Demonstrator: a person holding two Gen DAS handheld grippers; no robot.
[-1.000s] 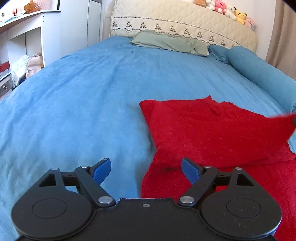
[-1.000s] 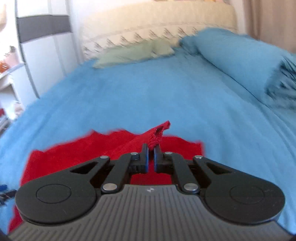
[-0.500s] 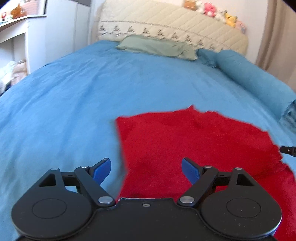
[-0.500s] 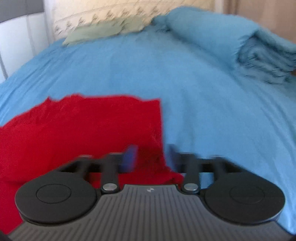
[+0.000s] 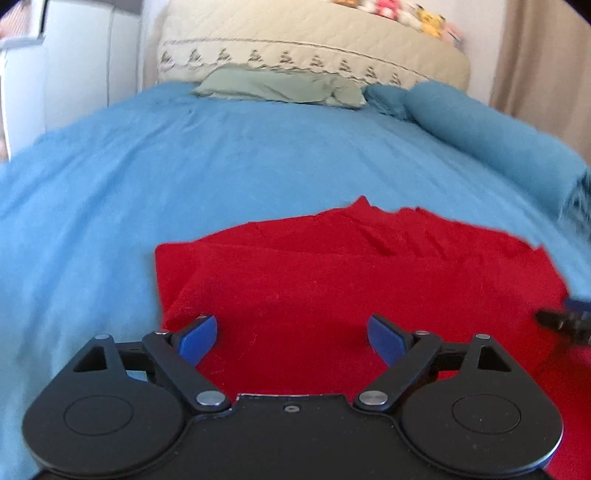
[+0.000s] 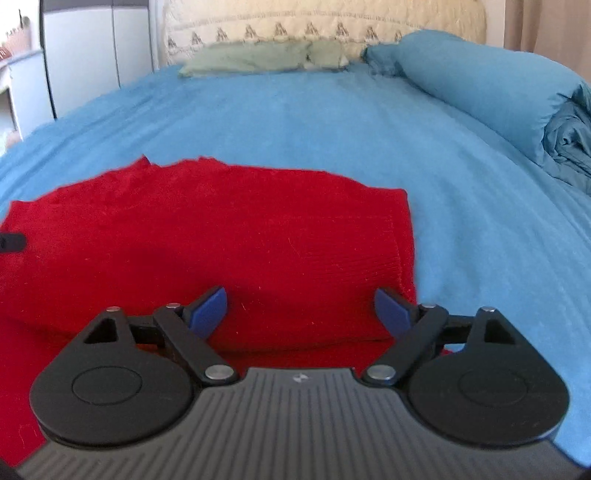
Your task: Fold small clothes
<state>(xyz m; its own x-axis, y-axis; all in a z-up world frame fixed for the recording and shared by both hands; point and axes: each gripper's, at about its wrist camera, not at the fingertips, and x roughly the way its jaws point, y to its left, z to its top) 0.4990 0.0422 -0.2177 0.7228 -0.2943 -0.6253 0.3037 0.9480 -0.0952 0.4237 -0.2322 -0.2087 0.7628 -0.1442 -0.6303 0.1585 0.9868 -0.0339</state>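
Note:
A red garment (image 5: 351, 277) lies folded over on itself on the blue bed, its upper layer flat. My left gripper (image 5: 291, 328) hovers over the garment's near left part, its jaws opening a little wider with nothing pinched between the blue pads (image 5: 197, 334). In the right wrist view the red garment (image 6: 221, 240) fills the left half. My right gripper (image 6: 299, 306) hangs low over its near right edge, jaws opening wide and gripping nothing. The tip of the right gripper (image 5: 565, 321) shows at the right of the left view, and the tip of the left gripper (image 6: 11, 242) at the left of the right view.
The blue bedspread (image 6: 369, 129) stretches far ahead. A green pillow (image 5: 280, 86) lies against the quilted headboard (image 5: 314, 48), with plush toys (image 5: 406, 14) on top. A rolled blue duvet (image 6: 498, 81) runs along the right side. White cabinets (image 6: 85, 55) stand at the left.
My right gripper let go of the lifted red corner, opened wide and sank toward the bed; the fold now lies flat. My left gripper shifted right, over the garment.

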